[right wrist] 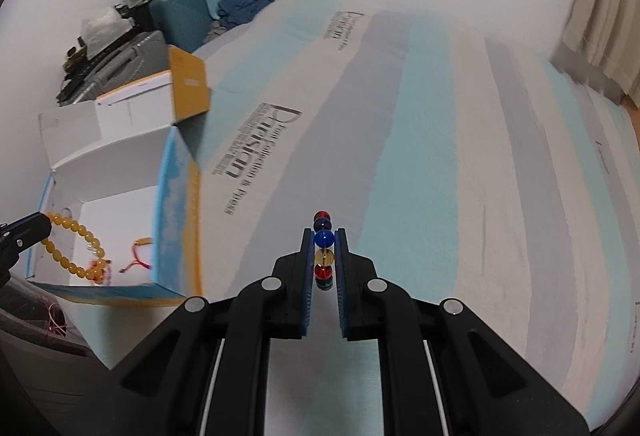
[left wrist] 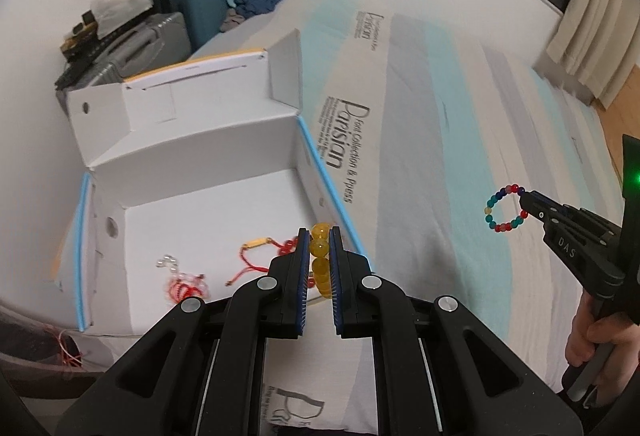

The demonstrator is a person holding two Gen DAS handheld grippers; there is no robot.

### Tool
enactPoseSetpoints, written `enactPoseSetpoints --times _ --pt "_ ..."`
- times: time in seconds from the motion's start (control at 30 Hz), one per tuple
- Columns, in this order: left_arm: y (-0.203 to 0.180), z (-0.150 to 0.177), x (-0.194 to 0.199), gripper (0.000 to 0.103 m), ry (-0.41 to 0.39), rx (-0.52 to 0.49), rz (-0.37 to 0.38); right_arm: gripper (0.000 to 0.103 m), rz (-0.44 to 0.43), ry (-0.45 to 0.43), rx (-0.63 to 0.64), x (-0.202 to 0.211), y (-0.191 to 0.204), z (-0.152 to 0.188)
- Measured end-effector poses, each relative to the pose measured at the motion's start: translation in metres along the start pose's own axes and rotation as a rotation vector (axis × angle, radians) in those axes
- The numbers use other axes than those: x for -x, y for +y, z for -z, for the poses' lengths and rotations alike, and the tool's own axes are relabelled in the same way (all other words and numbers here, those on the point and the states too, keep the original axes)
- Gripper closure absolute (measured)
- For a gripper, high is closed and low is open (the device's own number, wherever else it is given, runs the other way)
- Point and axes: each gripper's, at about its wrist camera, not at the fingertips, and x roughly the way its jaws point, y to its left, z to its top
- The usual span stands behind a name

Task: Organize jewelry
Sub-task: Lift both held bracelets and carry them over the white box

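Two sets of tongs are working over the bed point(right wrist: 420, 139), and each is carrying one bracelet; the left tongs point(left wrist: 319, 236) are pinching an amber bead bracelet point(left wrist: 320, 260), and the right tongs point(right wrist: 324, 242) are pinching a multicoloured bead bracelet point(right wrist: 323, 240). Inside the open white box point(left wrist: 192, 171) at least three more pieces are lying: a red cord bracelet with a gold bar point(left wrist: 256, 248), a clear bead string point(left wrist: 170, 264) and a red-and-pink tangle point(left wrist: 188, 286).

From the right wrist view the amber loop is hanging downward from the left tongs' tips, dangling over the box interior; from the left wrist view the multicoloured loop is standing out from the right tongs' tips as an open ring, held in the air above the striped bedsheet, well apart from the box.

Both tongs are pointing forward along the bed; the right ones are being gripped by a bare hand point(left wrist: 592, 340) at the handle, and are reaching in from the right edge.
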Motion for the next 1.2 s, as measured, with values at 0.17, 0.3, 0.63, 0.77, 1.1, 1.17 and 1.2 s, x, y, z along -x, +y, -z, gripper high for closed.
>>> enactPoseSetpoints --times 0.17,0.3,0.63,0.77,1.1,1.17,1.2 --pt "0.025 -0.001 0.010 0.094 -0.004 0.027 -0.023 0.094 -0.025 -0.014 0.034 0.007 0.036 -0.006" --pt "0.051 0.003 0.012 0.094 -0.002 0.049 -0.051 0.094 -0.056 -0.018 0.063 0.007 0.069 -0.010" --pt "0.113 0.019 -0.001 0.094 0.022 0.111 -0.125 0.094 -0.140 -0.006 0.146 -0.006 0.148 -0.009" --pt "0.135 0.023 -0.008 0.094 0.029 0.137 -0.159 0.094 -0.178 -0.004 0.168 -0.012 0.173 -0.007" --pt "0.161 0.029 -0.044 0.094 0.071 0.178 -0.207 0.094 -0.187 0.091 0.205 -0.056 0.212 0.003" --pt "0.164 0.029 -0.053 0.094 0.082 0.182 -0.209 0.094 -0.180 0.114 0.200 -0.068 0.214 0.004" --pt "0.165 0.030 -0.059 0.094 0.092 0.185 -0.207 0.094 -0.179 0.123 0.197 -0.073 0.214 0.005"
